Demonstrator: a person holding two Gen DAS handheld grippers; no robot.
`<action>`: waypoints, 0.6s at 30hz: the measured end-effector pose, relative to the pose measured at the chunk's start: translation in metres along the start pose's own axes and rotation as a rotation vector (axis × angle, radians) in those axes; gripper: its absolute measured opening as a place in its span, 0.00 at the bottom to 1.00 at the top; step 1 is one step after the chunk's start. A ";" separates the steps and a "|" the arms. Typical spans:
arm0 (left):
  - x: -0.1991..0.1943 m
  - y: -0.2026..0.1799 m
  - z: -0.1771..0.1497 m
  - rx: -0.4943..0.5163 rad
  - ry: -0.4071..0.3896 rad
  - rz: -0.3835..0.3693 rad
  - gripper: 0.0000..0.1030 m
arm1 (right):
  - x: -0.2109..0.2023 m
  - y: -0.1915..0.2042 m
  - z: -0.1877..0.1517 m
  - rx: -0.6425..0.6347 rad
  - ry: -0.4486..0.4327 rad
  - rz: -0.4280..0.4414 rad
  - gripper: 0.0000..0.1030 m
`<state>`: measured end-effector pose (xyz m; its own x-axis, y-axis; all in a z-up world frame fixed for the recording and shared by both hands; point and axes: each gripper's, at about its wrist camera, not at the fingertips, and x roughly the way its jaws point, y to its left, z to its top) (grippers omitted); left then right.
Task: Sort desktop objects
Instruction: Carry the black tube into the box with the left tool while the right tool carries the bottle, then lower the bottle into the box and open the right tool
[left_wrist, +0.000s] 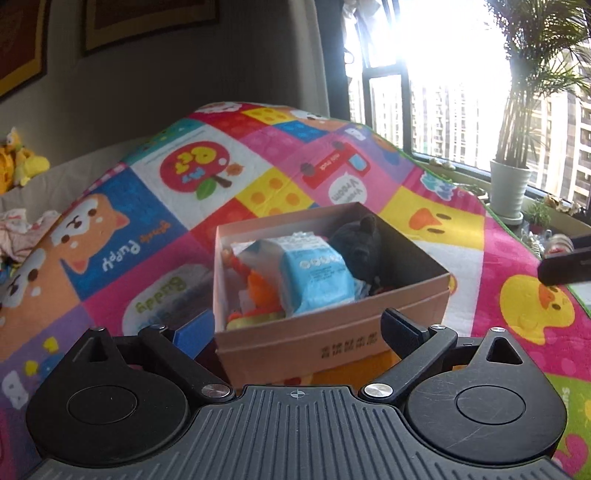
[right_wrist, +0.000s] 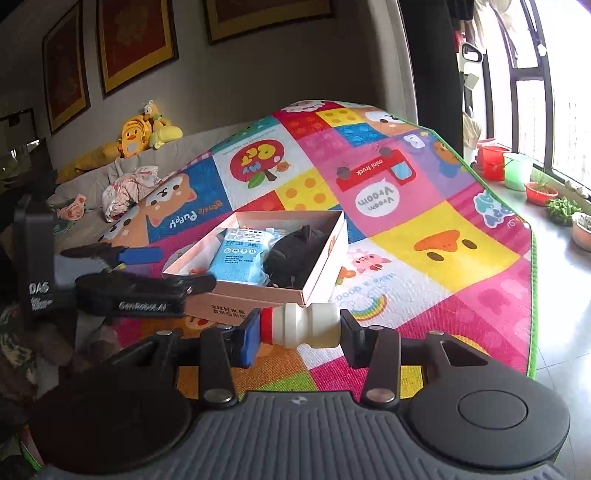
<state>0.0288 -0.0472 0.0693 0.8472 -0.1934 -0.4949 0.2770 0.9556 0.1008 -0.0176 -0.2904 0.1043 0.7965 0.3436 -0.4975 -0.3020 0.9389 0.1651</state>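
A pink cardboard box (left_wrist: 406, 291) (right_wrist: 321, 273) sits on the colourful play mat (left_wrist: 155, 229) (right_wrist: 436, 221). Inside it lie a blue tissue packet (left_wrist: 314, 273) (right_wrist: 240, 254), a black bear toy (left_wrist: 362, 247) (right_wrist: 291, 254) and an orange item (left_wrist: 262, 291). My left gripper (left_wrist: 299, 330) (right_wrist: 181, 268) is open at the box's near side, with nothing between its fingers. To the right of the box, just above the mat, my right gripper (right_wrist: 299, 330) is shut on a small white bottle (right_wrist: 306, 326) with a red cap, held sideways.
A grey sofa behind the mat carries yellow plush toys (right_wrist: 140, 136) and crumpled clothes (right_wrist: 125, 192). A potted palm (left_wrist: 509, 184) and several pots and buckets (right_wrist: 517, 173) line the window sill. Bare floor (right_wrist: 554, 295) runs along the mat's right edge.
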 end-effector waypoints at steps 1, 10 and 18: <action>-0.007 0.003 -0.005 -0.006 0.003 -0.002 0.97 | 0.004 0.003 0.007 -0.005 -0.005 0.006 0.42; -0.038 0.028 -0.028 -0.072 0.002 -0.040 0.99 | 0.074 0.020 0.083 0.012 0.057 -0.009 0.42; -0.025 0.054 -0.049 -0.178 0.035 0.010 1.00 | 0.126 0.043 0.080 -0.039 0.162 -0.072 0.50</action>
<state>0.0000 0.0204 0.0450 0.8323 -0.1783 -0.5248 0.1811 0.9824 -0.0466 0.1121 -0.2053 0.1170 0.7227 0.2648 -0.6384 -0.2697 0.9585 0.0923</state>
